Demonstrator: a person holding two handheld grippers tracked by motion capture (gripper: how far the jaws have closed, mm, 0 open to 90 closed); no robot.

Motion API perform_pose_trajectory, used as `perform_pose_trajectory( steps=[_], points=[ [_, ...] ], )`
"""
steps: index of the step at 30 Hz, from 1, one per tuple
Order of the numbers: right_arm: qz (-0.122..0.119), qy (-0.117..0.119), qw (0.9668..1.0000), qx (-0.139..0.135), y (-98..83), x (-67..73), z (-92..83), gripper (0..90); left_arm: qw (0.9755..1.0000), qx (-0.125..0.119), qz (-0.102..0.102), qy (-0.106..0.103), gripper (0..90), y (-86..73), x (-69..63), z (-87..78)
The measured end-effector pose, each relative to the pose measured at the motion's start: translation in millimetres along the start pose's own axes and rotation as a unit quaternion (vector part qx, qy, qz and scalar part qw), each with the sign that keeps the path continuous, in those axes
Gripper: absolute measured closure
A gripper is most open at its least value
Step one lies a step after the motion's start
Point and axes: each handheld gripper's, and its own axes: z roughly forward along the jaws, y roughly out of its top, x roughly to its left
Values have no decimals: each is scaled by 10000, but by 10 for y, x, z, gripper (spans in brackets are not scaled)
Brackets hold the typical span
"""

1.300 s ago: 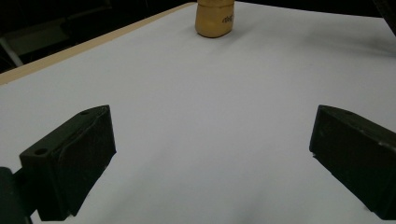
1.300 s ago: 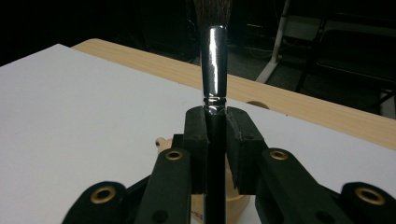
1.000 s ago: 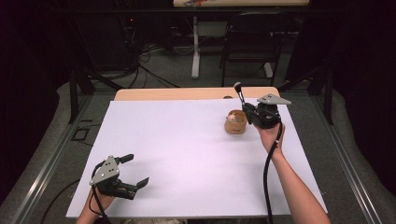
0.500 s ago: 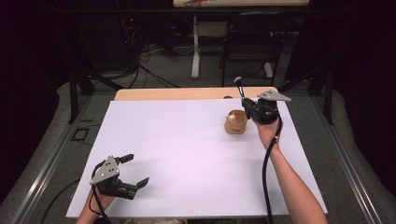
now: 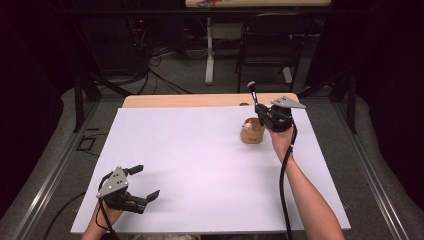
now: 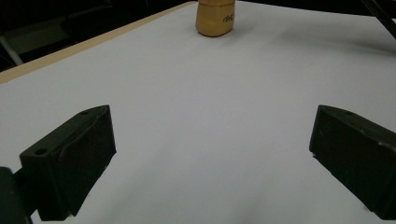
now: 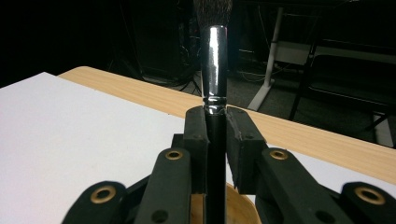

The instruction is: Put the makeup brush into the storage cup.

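Note:
A small tan wooden cup (image 5: pixel 251 130) stands on the white sheet at the back right, and its base (image 6: pixel 215 17) is at the top of the left gripper view. My right gripper (image 5: pixel 260 116) hovers just above and beside the cup, shut on a brush (image 5: pixel 253 98). The brush (image 7: pixel 214 60) has a black handle, a shiny metal ferrule and dark bristles, and it points upward. The cup's rim (image 7: pixel 238 207) lies right under the jaws. My left gripper (image 5: pixel 144 184) rests near the front left corner, open, with nothing between its fingers (image 6: pixel 70 163).
The white sheet (image 5: pixel 190 165) covers most of a wooden table (image 5: pixel 200 101) whose bare strip runs along the far edge. Beyond the table are a dark chair (image 5: pixel 265 45), a white desk leg (image 5: pixel 209 50) and cables on the floor.
My right gripper has lifted the brush a little higher and slightly away from the cup. The left gripper has stayed still.

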Motion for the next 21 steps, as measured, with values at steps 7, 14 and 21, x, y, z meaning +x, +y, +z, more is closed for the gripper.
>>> perform_pose_trajectory(
  steps=[7,14,21],
  points=[
    [-49,81,10000,10,-31,24,84,791,10000,5,1,3,3,0,-1,2],
    [-40,170,9998,34,-72,13,146,790,10000,15,0,-1,3,-1,-2,3],
    [-17,183,9998,66,-103,-10,175,790,10000,17,15,-14,3,1,-4,3]
  ],
)
